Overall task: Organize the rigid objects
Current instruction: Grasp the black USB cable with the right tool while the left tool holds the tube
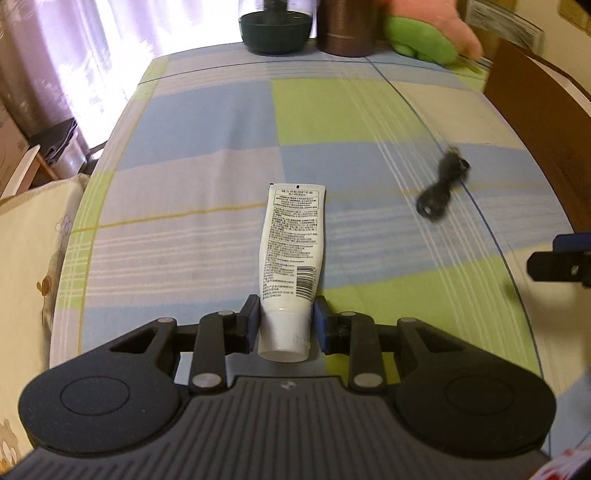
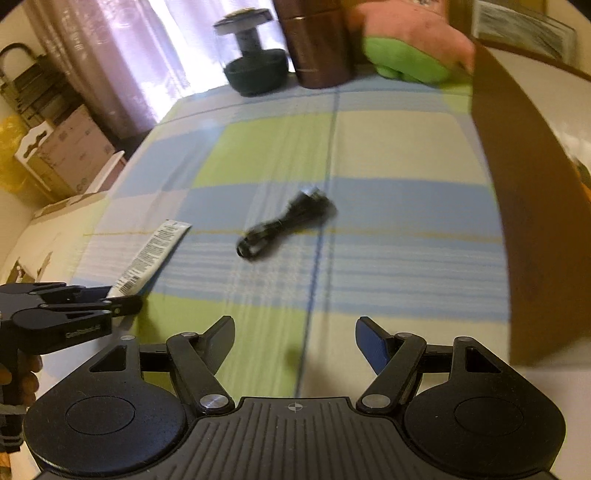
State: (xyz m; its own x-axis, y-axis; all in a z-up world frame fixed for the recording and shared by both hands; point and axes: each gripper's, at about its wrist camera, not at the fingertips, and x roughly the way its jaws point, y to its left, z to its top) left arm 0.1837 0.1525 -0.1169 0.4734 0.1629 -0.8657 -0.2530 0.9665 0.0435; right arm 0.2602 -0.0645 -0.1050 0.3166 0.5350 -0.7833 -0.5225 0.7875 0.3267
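A white tube [image 1: 291,254] with black print lies on the checked cloth, cap toward me. My left gripper [image 1: 285,326] is shut on the white tube at its cap end. The tube also shows in the right wrist view [image 2: 151,254], with the left gripper [image 2: 122,304] on its near end. A black bundled cable [image 2: 284,225] lies in the middle of the cloth, ahead of my right gripper [image 2: 295,343], which is open and empty above the cloth. The cable also shows in the left wrist view [image 1: 441,184], to the right of the tube.
At the far edge stand a dark green jar base [image 1: 275,33], a brown cylinder [image 1: 345,35] and a pink and green plush toy [image 1: 421,40]. A brown wooden board [image 2: 532,229] borders the right side. Cardboard boxes [image 2: 70,155] stand off the left edge.
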